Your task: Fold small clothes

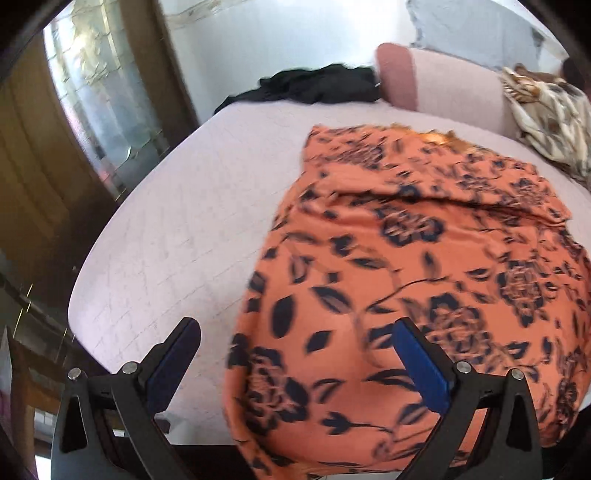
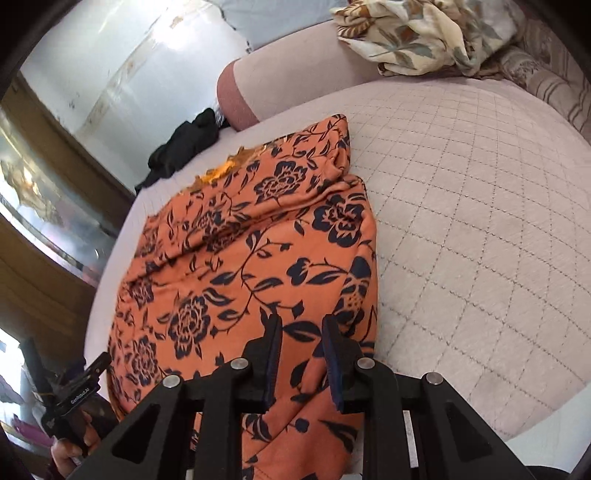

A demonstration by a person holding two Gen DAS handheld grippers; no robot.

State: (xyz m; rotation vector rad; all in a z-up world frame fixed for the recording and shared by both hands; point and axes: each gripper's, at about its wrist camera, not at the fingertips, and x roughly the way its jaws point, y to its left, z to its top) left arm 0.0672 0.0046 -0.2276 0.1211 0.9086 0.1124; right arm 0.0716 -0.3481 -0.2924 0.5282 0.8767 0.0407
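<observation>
An orange garment with a dark floral print (image 1: 406, 266) lies spread on the pale quilted bed (image 1: 177, 236); it also shows in the right wrist view (image 2: 251, 258), reaching the bed's near edge. My left gripper (image 1: 295, 332) is wide open and empty, hovering over the garment's near left edge, one finger over bare bed, the other over the cloth. My right gripper (image 2: 301, 325) is partly open with a narrow gap, just above the garment's near right part; no cloth is pinched between its pads. The left gripper shows at the lower left of the right wrist view (image 2: 85, 384).
A black garment (image 1: 314, 86) lies at the bed's far left corner (image 2: 184, 147). A pink bolster (image 1: 443, 81) lies along the far edge. A cream leaf-print cloth (image 2: 417, 33) is bunched at the far right. A wooden wardrobe with a mirror (image 1: 92, 110) stands left of the bed.
</observation>
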